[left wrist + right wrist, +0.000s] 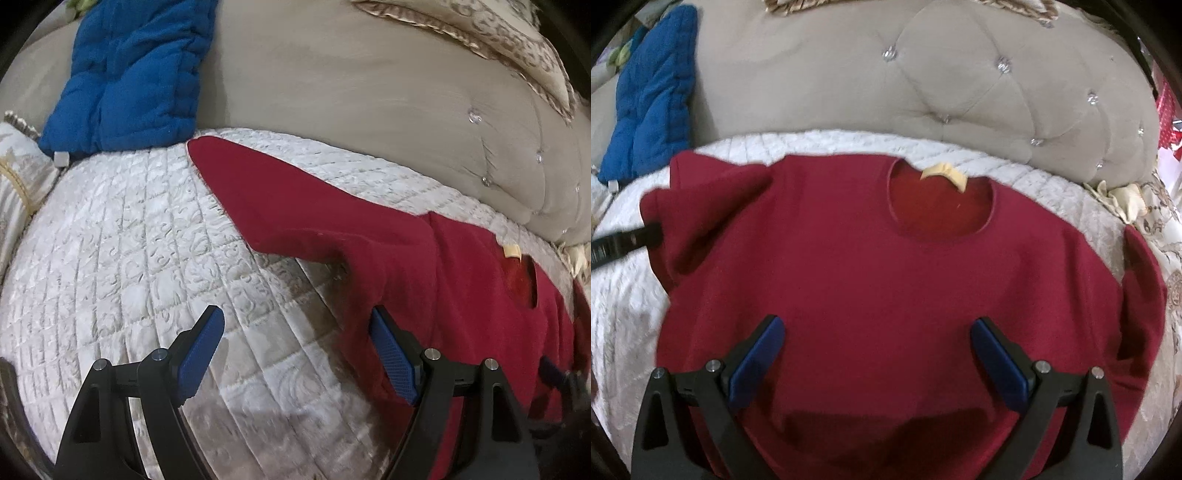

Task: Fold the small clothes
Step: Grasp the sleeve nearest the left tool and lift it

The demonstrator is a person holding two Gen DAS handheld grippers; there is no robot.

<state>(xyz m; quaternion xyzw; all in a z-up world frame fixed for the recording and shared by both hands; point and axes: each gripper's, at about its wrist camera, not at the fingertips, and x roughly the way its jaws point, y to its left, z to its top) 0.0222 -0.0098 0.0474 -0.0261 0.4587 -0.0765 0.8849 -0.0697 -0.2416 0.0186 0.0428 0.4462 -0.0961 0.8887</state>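
In the left wrist view, the left gripper point(297, 336) hangs wide open and holds nothing, its blue pads over the white quilted cover point(122, 236). The red sweater point(424, 266) lies to its right, the near sleeve point(266, 195) stretching away toward the beige tufted backrest point(369, 92). The right-hand finger point(393, 354) sits at the sweater's side edge, just below the underarm. The likely fault here is a pinch that closes on the quilted cover along with the knit, or on one layer only, so the fold drags crooked.

In the right wrist view, the right gripper point(877, 350) is also spread wide and empty, hovering over the middle of the sweater's point(849, 251) body, with the neckline point(942, 206) and its tan label point(945, 173) beyond. With no edge between its fingers, closing would probably bunch the chest. The far sleeve point(713, 199) already looks rumpled beside the black part of the other gripper point(624, 240), and could fold in unevenly. A blue quilted item point(650, 96) leans against the backrest, well clear.
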